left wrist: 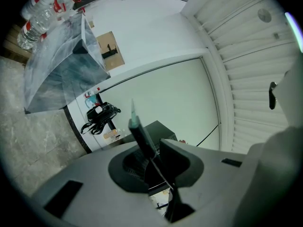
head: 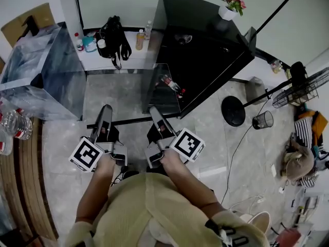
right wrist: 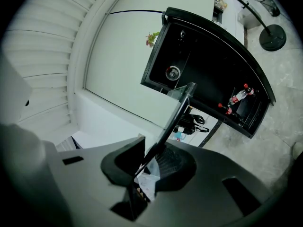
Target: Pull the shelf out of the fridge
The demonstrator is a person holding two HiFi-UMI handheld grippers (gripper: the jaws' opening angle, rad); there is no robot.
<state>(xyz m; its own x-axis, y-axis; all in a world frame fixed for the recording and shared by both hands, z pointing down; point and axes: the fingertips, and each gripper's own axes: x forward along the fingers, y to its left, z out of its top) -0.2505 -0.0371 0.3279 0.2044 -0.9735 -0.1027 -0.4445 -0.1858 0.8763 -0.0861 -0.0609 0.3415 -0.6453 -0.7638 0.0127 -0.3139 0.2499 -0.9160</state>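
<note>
The near edge of the shelf (head: pixel 119 98) is pinched by both sets of fingers. The left gripper (head: pixel 106 111) and the right gripper (head: pixel 154 112) are each clenched on the thin glass, which is seen edge-on in both gripper views. The shelf is held flat above the floor, just left of the open fridge (head: pixel 195 19), and it seems to be all the way out.

From here the glass could be dropped or cracked. It is smooth and is held at one edge only, so the far side could be tipped down and the glass slid out of the fingers. If it is swung to the right, it could be knocked on the fridge door (head: pixel 205 81), where small bottles (head: pixel 172 84) are kept.

To the left, a grey box (head: pixel 46 71) is stood close by and could be hit. Farther off, a black bag (head: pixel 114 35) is laid on a white tabletop (head: pixel 103 60). A flower pot (head: pixel 229 10) is set on top of the fridge.
</note>
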